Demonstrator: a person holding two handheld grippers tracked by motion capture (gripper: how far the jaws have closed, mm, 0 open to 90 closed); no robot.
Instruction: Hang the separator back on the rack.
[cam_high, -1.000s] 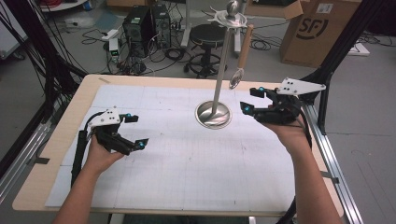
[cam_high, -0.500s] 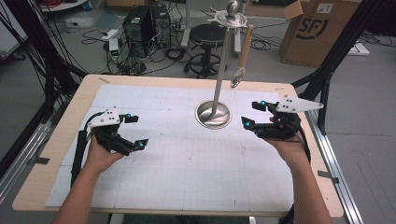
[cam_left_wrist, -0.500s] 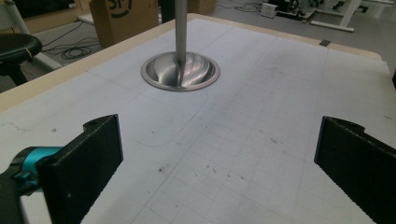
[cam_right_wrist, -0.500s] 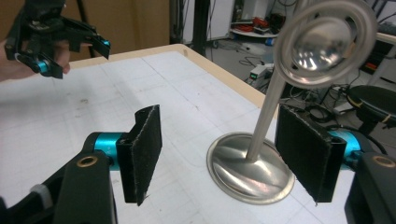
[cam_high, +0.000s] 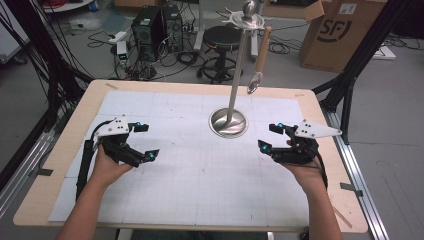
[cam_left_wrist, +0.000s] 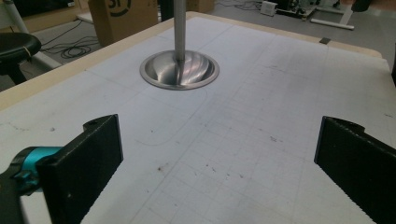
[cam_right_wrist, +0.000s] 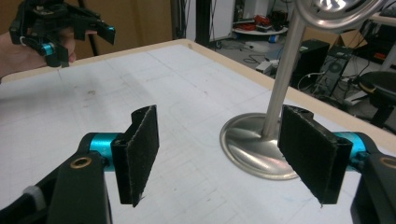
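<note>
A steel utensil stand (cam_high: 229, 122) rises from a round dished base near the middle of my table (cam_high: 60, 150), which is covered by a white gridded mat (cam_high: 190, 170). From the rack at the stand's top hangs a wooden-handled spoon (cam_high: 259, 60), clear of the table.

My left gripper (cam_high: 142, 142) hovers well to the left of the stand, jaws spread wide with nothing between them. My right gripper (cam_high: 270, 137) hovers just right of the stand's base; its jaws have just been opening and hold nothing.

In the right gripper view, the stand's pole (cam_right_wrist: 282, 79) shows between the jaws but farther off, untouched, and its top is cut off. In the left gripper view the pole is also cut short.

Behind the stand, off the table, are a black stool (cam_high: 224, 37), a computer tower (cam_high: 150, 25), a cardboard box (cam_high: 345, 32) and tangled floor cables.
</note>
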